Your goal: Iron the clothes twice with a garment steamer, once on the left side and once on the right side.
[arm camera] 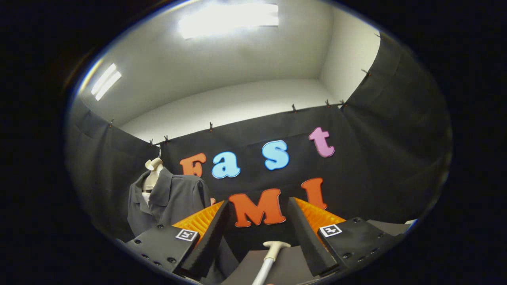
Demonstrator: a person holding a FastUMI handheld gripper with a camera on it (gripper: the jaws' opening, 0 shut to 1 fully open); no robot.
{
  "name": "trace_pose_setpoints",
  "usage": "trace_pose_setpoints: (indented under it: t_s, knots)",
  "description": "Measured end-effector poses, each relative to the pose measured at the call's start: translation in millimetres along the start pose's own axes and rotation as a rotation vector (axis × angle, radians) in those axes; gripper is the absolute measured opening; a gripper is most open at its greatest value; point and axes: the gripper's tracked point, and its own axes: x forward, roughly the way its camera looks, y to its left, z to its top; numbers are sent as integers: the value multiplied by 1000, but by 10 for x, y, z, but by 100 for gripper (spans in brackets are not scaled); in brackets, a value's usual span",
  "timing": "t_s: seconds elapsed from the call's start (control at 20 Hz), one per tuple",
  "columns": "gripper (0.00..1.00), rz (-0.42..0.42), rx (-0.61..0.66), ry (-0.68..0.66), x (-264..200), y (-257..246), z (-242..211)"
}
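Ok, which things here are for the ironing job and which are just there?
For the job:
- garment steamer, between the open gripper fingers, untouched
- grey shirt on the mannequin, beyond the left finger

Just there:
- black cloth wall
- ceiling lights

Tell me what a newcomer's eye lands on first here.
The open tool, its fingers spread wide and holding nothing. Between them, low down, lies the pale garment steamer with its T-shaped head. Beyond the left finger, a grey shirt hangs on a mannequin before the black cloth wall.
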Motion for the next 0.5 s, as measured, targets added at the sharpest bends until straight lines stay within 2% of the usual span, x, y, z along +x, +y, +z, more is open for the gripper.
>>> trace_pose_setpoints:
  t_s: [0.1,0.2,0.4,0.5]
  knots:
    - [96,14,55,151,585,-128,-289]
    - [96,-15,34,364,1002,-314,-882]
    - [98,-29,-100,705,1461,-524,-2169]
    - [99,-60,-109,793,1611,-635,-2537]
